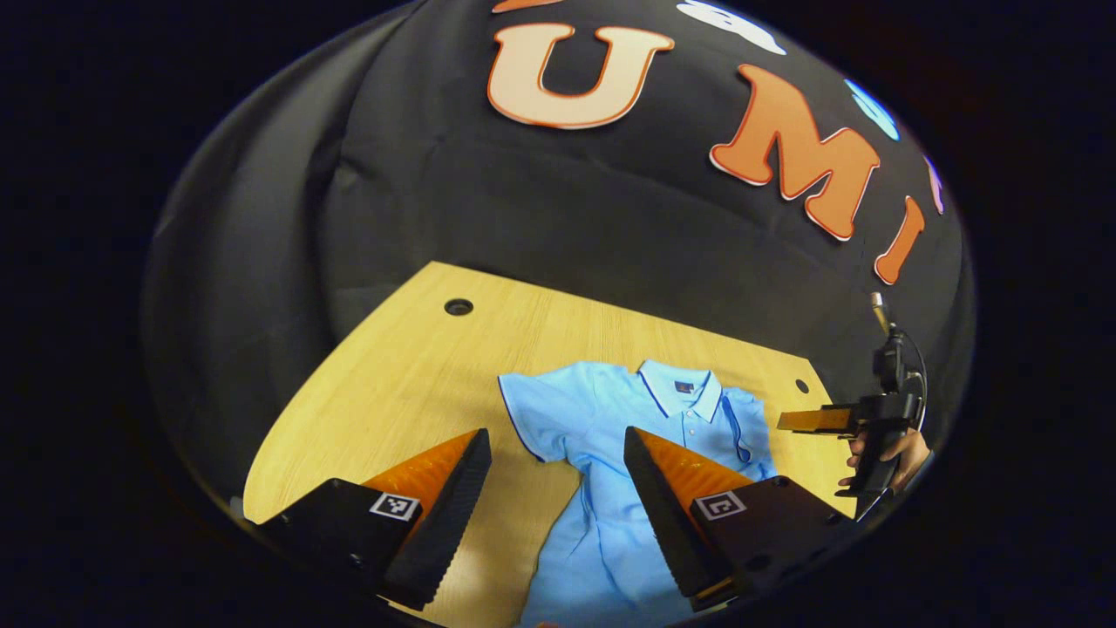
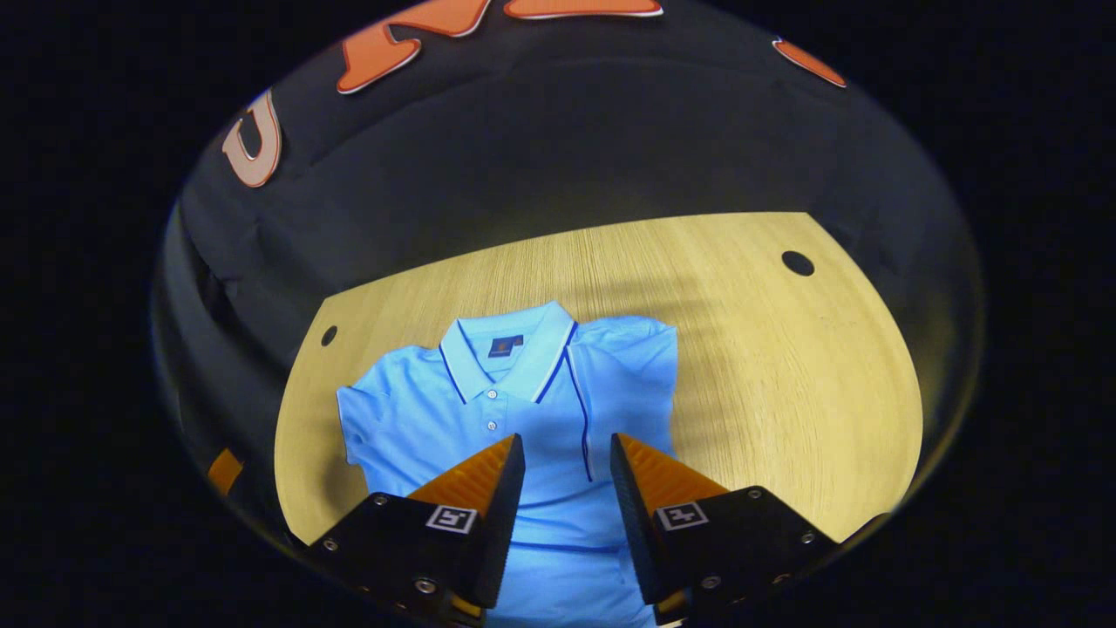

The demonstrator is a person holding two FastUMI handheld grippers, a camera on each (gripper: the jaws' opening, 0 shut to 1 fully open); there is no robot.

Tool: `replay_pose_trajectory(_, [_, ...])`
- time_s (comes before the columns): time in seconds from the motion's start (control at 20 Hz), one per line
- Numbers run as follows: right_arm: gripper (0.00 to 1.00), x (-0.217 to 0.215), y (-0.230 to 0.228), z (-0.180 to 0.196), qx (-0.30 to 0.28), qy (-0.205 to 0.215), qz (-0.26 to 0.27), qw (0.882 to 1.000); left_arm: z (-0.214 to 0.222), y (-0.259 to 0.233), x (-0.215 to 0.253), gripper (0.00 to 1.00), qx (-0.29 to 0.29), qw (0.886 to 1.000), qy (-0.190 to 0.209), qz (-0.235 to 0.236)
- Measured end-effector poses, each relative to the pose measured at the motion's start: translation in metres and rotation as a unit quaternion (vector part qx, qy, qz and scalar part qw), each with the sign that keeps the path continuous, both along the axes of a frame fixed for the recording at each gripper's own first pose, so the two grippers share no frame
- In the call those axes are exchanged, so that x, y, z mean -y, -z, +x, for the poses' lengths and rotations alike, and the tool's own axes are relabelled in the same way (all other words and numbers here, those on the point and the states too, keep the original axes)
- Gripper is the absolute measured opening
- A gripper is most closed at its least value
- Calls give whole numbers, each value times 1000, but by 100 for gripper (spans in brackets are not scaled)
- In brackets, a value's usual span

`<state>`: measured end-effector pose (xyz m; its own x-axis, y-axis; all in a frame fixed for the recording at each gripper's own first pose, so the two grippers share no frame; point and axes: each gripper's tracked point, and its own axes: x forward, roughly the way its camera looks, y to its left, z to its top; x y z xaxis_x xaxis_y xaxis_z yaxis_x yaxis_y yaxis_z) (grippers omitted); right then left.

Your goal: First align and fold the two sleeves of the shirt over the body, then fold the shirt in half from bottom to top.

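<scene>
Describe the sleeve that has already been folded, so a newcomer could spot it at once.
Start at the wooden table, where a light blue polo shirt lies flat, collar toward the booth wall. In the right gripper view, the folded sleeve lies right of the collar, turned over the body with a straight outer edge. The other sleeve sticks out sideways.

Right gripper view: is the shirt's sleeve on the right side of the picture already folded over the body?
Yes: that side of the shirt ends in a straight folded edge, while the other sleeve lies spread on the table.
</scene>
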<state>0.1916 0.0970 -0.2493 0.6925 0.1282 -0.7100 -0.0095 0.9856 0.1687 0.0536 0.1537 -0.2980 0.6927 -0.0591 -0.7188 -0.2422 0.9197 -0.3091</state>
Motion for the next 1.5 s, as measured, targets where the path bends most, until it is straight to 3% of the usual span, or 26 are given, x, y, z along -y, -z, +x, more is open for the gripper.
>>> replay_pose_trajectory(0.15, [72, -3, -14, -18, 12, 11, 12, 1000, 12, 38, -1, 99, -42, 997, 15, -56])
replay_pose_trajectory(0.4, [72, 9, -36, -50, 48, 35, -6, 998, 38, 85, 1, 100, -94, 992, 39, -73])
replay_pose_trajectory(0.45, [77, 8, -42, -55, 60, 38, 1, 997, 44, 90, 2, 100, -99, 991, 44, -73])
replay_pose_trajectory(0.65, [83, 20, -59, -77, 93, 54, 8, 994, 61, 118, 4, 100, -136, 988, 50, -59])
replay_pose_trajectory(0.85, [87, 30, -74, -98, 112, 62, 12, 992, 78, 137, 1, 99, -185, 981, 12, -49])
replay_pose_trajectory(1.0, [87, 39, -80, -108, 123, 69, 3, 990, 89, 147, 0, 100, -207, 978, 12, -35])
replay_pose_trajectory(1.15, [87, 43, -87, -122, 134, 69, -2, 989, 95, 159, 1, 92, -222, 975, 14, -20])
replay_pose_trajectory(1.2, [87, 44, -89, -126, 136, 68, -3, 988, 92, 166, -3, 100, -237, 971, 11, -8])
replay_pose_trajectory(1.5, [87, 47, -102, -146, 158, 89, 29, 983, 99, 184, -13, 91, -260, 964, 26, 46])
